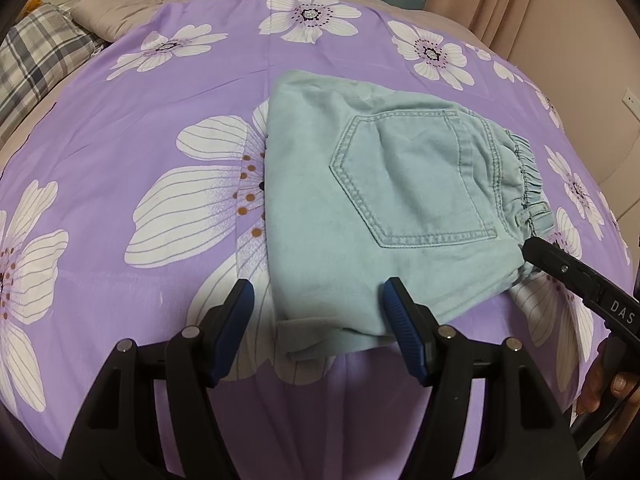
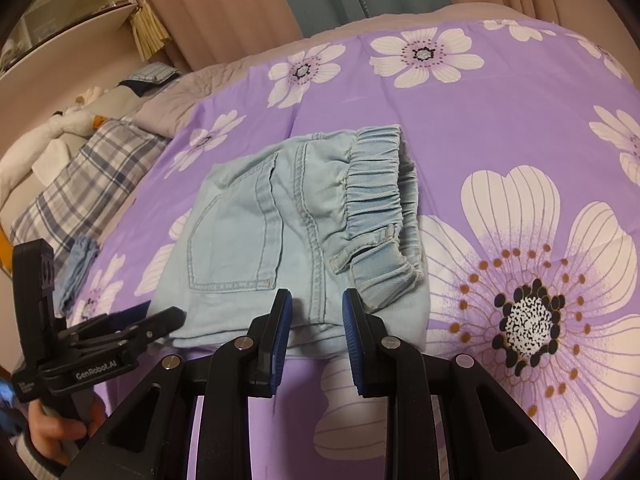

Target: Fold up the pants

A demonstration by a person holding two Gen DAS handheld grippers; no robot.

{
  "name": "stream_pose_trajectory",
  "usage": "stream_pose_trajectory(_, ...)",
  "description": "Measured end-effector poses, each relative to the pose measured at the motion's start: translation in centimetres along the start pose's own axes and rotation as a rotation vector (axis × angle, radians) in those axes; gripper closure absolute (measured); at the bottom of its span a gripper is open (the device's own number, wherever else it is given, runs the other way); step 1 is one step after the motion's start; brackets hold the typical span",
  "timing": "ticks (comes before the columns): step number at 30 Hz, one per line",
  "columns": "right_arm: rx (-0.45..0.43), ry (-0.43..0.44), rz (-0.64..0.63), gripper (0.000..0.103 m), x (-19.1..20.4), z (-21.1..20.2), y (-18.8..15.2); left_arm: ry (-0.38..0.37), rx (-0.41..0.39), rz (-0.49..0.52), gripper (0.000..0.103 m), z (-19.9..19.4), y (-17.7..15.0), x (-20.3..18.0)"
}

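Light blue pants (image 1: pixel 380 200) lie folded into a compact stack on the purple floral sheet (image 1: pixel 120 120), back pocket up and elastic waistband (image 2: pixel 376 172) to the right. My left gripper (image 1: pixel 320 308) stands open over the stack's near left corner; the fabric lies flat between its blue pads, which do not press it. My right gripper (image 2: pixel 316 316) hovers at the near edge below the waistband, its jaws narrow but apart, with a seam showing flat between them. In the left wrist view the right gripper (image 1: pixel 536 252) touches the stack's right corner. The left gripper (image 2: pixel 160 324) shows at the stack's left.
A plaid pillow (image 1: pixel 36 64) and a beige quilt (image 1: pixel 132 4) lie at the bed's far left. A small blue cloth (image 2: pixel 78 272) sits near the pillow. Curtains (image 2: pixel 320 0) hang behind the bed. A person's hand (image 2: pixel 60 432) holds the left gripper's handle.
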State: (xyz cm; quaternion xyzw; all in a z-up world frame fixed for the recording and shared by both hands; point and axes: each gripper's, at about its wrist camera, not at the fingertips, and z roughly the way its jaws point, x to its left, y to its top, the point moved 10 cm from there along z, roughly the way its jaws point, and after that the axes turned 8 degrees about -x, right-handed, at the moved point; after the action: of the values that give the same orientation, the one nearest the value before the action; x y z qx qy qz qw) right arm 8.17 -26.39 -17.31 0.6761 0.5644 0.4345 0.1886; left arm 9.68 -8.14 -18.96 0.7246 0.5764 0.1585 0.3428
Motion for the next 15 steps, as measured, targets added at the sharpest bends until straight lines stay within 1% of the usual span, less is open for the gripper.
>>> stream_pose_trajectory(2,0.002,0.001,0.001,0.077,0.0,-0.1,0.0,-0.001,0.002,-0.008,0.035,-0.3,-0.1,0.1)
stream_pose_trajectory(4,0.012,0.009,0.014,0.075,0.0,-0.4,-0.2,-0.008,0.007,-0.029,0.035,-0.6,-0.2,0.3)
stream_pose_trajectory(5,0.012,0.018,0.019,0.070,0.0,-0.7,-0.3,-0.017,0.004,-0.047,0.035,-0.9,-0.1,0.5)
stream_pose_trajectory(7,0.008,0.036,0.022,0.066,0.1,-1.5,-0.5,-0.031,0.000,-0.080,0.032,-1.4,0.1,0.9)
stream_pose_trajectory(8,0.004,0.044,0.022,0.061,0.2,-1.9,-0.5,-0.026,0.000,-0.096,0.028,-1.6,0.2,1.3)
stream_pose_trajectory(9,-0.005,0.052,0.023,0.053,0.0,-2.4,-0.3,-0.020,-0.001,-0.107,0.026,-1.6,0.4,1.6)
stream_pose_trajectory(10,-0.014,0.050,0.025,0.048,-0.2,-2.7,-0.2,-0.018,-0.003,-0.113,0.026,-1.7,0.4,1.7)
stream_pose_trajectory(11,-0.024,0.040,0.032,0.038,-0.7,-3.0,0.0,-0.017,-0.004,-0.122,0.026,-1.7,0.6,1.9)
stream_pose_trajectory(12,-0.031,0.031,0.043,0.032,-1.3,-3.2,0.3,-0.016,-0.002,-0.132,0.025,-1.6,0.7,2.1)
stream_pose_trajectory(15,-0.020,0.023,0.107,0.030,-2.8,-3.0,0.6,-0.019,0.009,-0.157,0.025,-1.4,0.7,2.5)
